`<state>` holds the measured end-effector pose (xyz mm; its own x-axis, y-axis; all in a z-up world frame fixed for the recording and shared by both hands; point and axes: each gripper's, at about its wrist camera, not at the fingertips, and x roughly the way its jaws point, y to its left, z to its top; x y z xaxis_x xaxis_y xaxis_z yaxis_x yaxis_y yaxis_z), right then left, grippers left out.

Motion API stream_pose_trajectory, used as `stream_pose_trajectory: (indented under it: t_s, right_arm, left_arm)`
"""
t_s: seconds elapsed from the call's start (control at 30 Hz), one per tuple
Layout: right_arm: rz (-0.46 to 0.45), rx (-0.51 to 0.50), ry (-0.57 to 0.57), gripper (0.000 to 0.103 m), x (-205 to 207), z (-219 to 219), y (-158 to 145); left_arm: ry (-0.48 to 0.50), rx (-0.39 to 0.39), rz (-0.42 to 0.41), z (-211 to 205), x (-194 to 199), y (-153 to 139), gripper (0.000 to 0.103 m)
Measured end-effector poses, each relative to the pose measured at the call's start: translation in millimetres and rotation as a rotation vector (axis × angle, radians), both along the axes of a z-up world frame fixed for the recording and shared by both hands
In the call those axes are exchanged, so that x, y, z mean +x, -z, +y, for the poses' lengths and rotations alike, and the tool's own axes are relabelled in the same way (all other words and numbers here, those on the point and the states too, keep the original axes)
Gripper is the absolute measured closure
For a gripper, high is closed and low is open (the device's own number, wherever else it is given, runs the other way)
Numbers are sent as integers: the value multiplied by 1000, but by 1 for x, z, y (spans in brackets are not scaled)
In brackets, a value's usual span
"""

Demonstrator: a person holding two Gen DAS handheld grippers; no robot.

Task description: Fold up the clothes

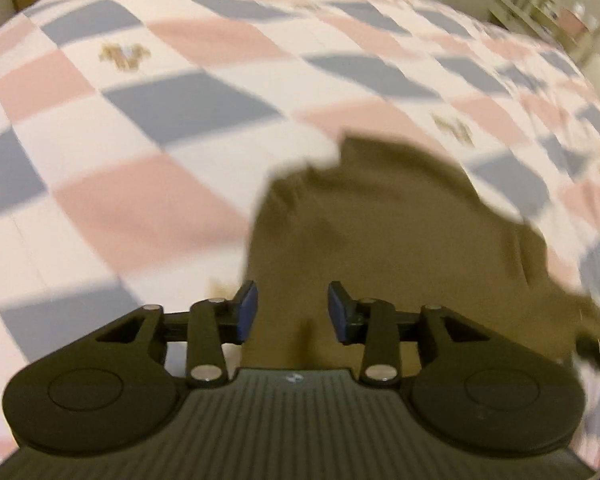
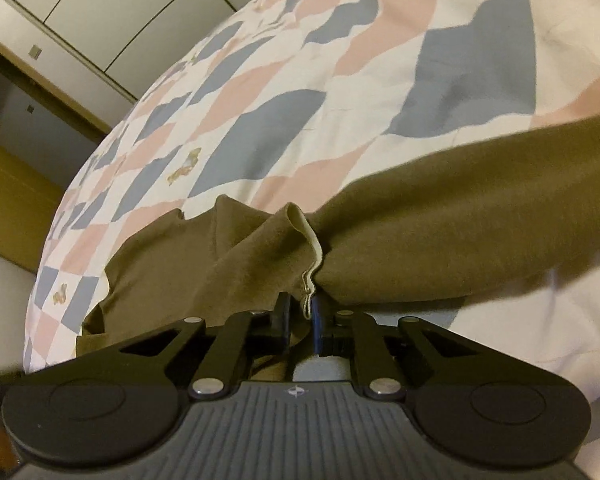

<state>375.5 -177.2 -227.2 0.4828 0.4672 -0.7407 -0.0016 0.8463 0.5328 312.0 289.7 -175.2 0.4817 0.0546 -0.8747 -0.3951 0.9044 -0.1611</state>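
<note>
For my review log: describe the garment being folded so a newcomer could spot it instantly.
Start from the bed's checked cover of pink, blue-grey and white squares. On it lies the olive-brown garment, its pale-edged hem pinched in the right tongs, while the left tongs stand open over it. It is the only plain, dark cloth there.

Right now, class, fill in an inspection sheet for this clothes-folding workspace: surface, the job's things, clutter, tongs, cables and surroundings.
Surface: checked bedspread in pink, grey-blue and white, with small animal prints.
Job's things: one olive-brown garment lying partly bunched on the bedspread, its hem edge pinched up.
Clutter: nothing seen.
Tongs: left tongs open, hovering over the garment's edge; right tongs shut on the garment's hem.
Cables: nothing seen.
Surroundings: white panelled wardrobe doors beyond the bed; blurred shelving at the far corner.
</note>
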Motion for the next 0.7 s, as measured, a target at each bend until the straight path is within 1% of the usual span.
stream_pose_trajectory:
  t_s: [0.07,0.13,0.2,0.23,0.3,0.33,0.37,0.4,0.43,0.5,0.53,0.6,0.63,0.7]
  right_arm:
    - [-17,0,5,71,3,0,-4]
    - [-36,6,8,71,8,1,-8]
    - [-48,-3,-5,66,12,4,-10]
    - [-44,-20,-13,63,15,6,-9]
    - [-24,-46,-29,63,20,10,-3]
    - [-21,-50,-32,66,21,11,-1]
    - [-22,-55,-40,85,22,12,0]
    - [-30,-63,-54,94,22,14,0]
    - [-43,-74,-70,97,22,16,-2]
    - [-116,-93,-109,99,18,21,-12]
    - [-159,-97,-127,99,15,24,-19]
    - [-249,-74,-143,100,12,24,-32]
    - [-268,-76,-131,100,13,23,-33]
    - [-241,-134,-87,100,19,17,-27]
  left_arm:
    - [19,4,10,12,19,5,66]
    - [54,10,33,16,32,13,66]
    - [90,16,56,20,45,22,66]
    - [107,19,67,22,52,26,66]
    - [143,24,90,26,65,34,66]
    - [160,27,101,28,71,39,65]
    - [178,30,113,30,78,43,65]
    - [187,24,111,31,81,45,65]
    - [195,17,106,32,83,47,68]
    - [210,4,98,33,87,52,93]
    - [218,-3,94,34,89,54,98]
    - [211,26,47,40,86,48,99]
    - [200,28,36,45,84,47,99]
    - [186,25,34,52,83,48,99]
